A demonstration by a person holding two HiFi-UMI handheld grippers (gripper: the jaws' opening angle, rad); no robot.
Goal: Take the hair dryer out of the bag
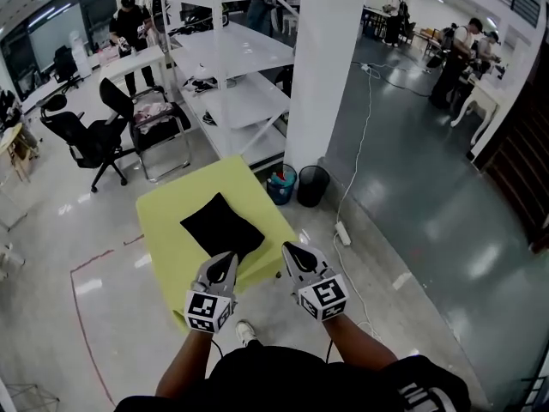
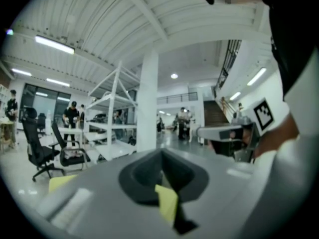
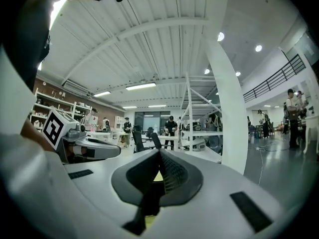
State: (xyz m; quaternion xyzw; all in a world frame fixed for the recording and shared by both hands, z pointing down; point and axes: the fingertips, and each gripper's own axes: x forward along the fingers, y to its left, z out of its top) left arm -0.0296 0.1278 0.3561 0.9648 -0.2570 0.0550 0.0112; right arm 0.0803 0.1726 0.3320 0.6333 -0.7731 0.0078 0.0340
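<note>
One black bag lies flat near the middle of one yellow-green table. It looks closed. The dryer does not show, so I cannot tell whether it is inside.

Two grippers hang over the near edge of the table, side by side and apart from each other, tips pointing toward the bag. The left gripper is just near the bag's near corner, and I cannot tell whether it touches. The right gripper is to the right of the bag, clear of it. In the left gripper view the left gripper has its jaws pressed together with nothing held. In the right gripper view the right gripper is likewise closed and empty. Each gripper carries one marker cube, and each shows in the other's view: the right one at the right, the left one at the left.

Beyond the table's far right corner stand two bins, one blue and one black, touching or nearly so, at the foot of one white pillar. One power strip lies on the floor to the right of the table. Far left are two black chairs, and behind the table is one white rack. One red line runs along the floor at the near left.
</note>
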